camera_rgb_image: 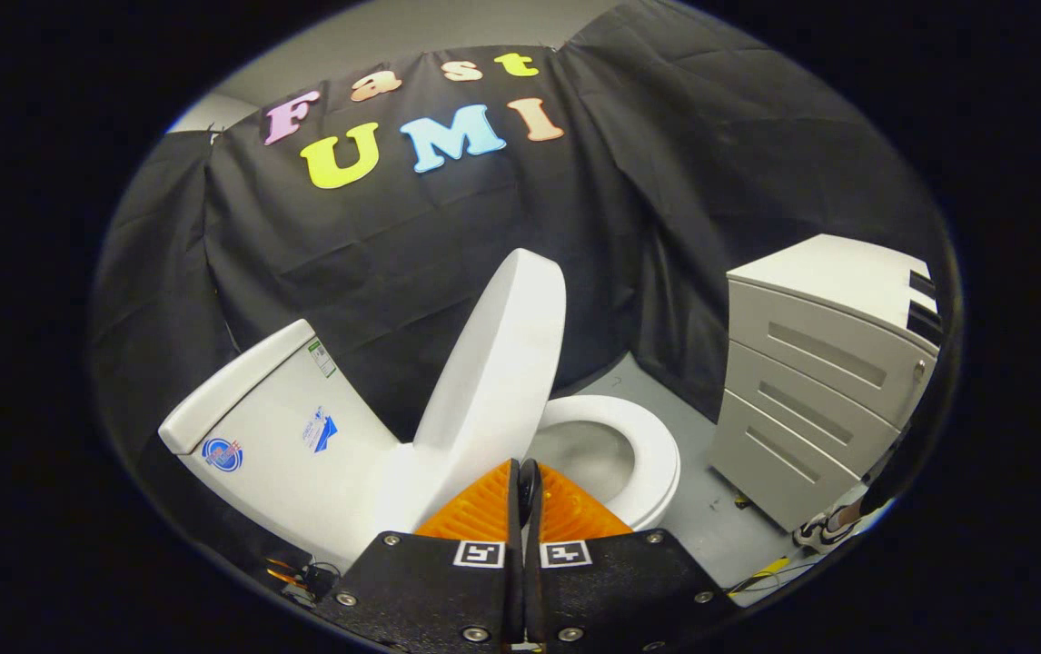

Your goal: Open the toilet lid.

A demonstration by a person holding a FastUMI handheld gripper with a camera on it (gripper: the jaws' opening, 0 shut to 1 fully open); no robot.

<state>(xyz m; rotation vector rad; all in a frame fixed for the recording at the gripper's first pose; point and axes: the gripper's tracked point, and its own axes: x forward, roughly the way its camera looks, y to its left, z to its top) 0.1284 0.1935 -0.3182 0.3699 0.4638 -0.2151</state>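
Cloth-walled test booth (pixel 666 182) with toilet (pixel 302 436) and drawer cabinet (pixel 820 363)

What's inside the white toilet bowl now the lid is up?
The white toilet bowl looks bare and pale grey inside. The raised white lid and the shut gripper hide its near side and bottom.
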